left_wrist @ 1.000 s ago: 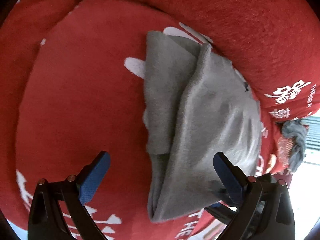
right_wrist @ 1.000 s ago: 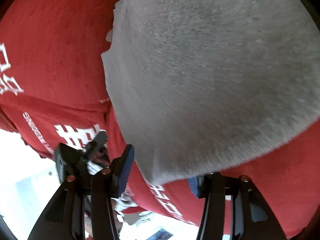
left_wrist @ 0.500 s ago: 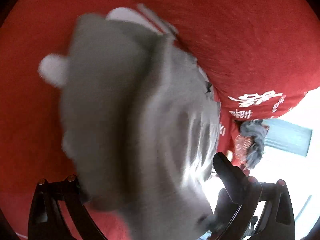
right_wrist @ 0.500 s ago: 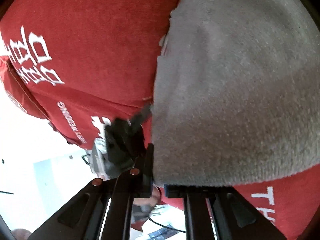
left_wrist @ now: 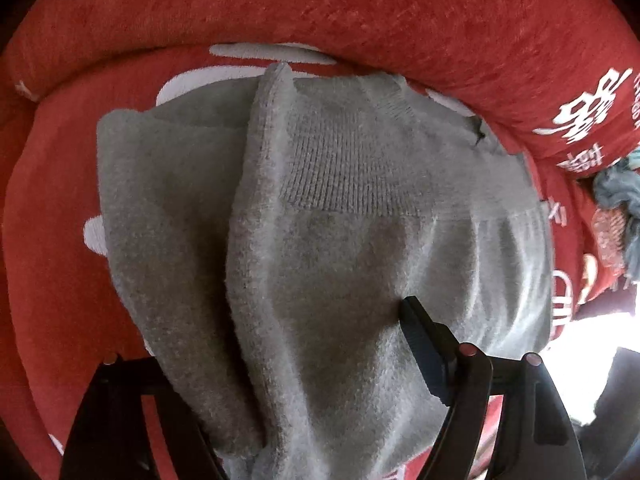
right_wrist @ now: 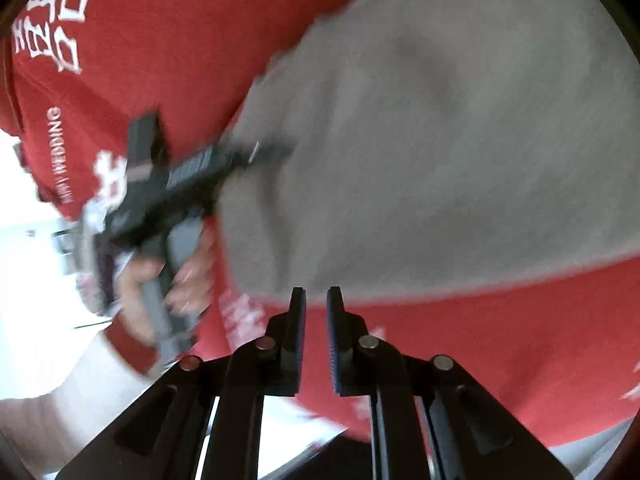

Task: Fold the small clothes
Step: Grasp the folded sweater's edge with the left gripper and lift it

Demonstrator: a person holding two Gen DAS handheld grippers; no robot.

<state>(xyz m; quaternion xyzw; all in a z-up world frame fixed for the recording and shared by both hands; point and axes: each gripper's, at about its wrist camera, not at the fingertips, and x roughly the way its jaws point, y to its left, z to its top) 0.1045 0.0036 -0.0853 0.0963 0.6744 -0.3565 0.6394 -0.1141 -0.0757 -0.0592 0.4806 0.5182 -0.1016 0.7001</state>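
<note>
A single red blanket (left_wrist: pixel 360 12) printed with white characters covers the whole surface, its rolled far edge running along the top of the left wrist view. On it lies one gray knit garment (left_wrist: pixel 328 240), folded over itself with a thick fold ridge running lengthwise and a ribbed band across its far half. It sits near the blanket's far raised edge and spreads toward the right side, where a white border seam shows.

The left gripper (left_wrist: pixel 280 360) is buried in the gray garment: the cloth drapes over its left finger, hiding it, while the right finger (left_wrist: pixel 420 332) presses into the fabric from the right. A bunch of cloth fills the space between them, so the claw appears clamped on the garment.

The right gripper (right_wrist: pixel 316 308) hangs just off the garment's near edge, its two fingers drawn close with a narrow slit between them and nothing held in it; the view is blurred.

In the right wrist view, the person's one visible hand (right_wrist: pixel 160 284) clutches the left tool's handle. One small crumpled blue-gray cloth (left_wrist: pixel 616 200) rests at the blanket's right edge.
</note>
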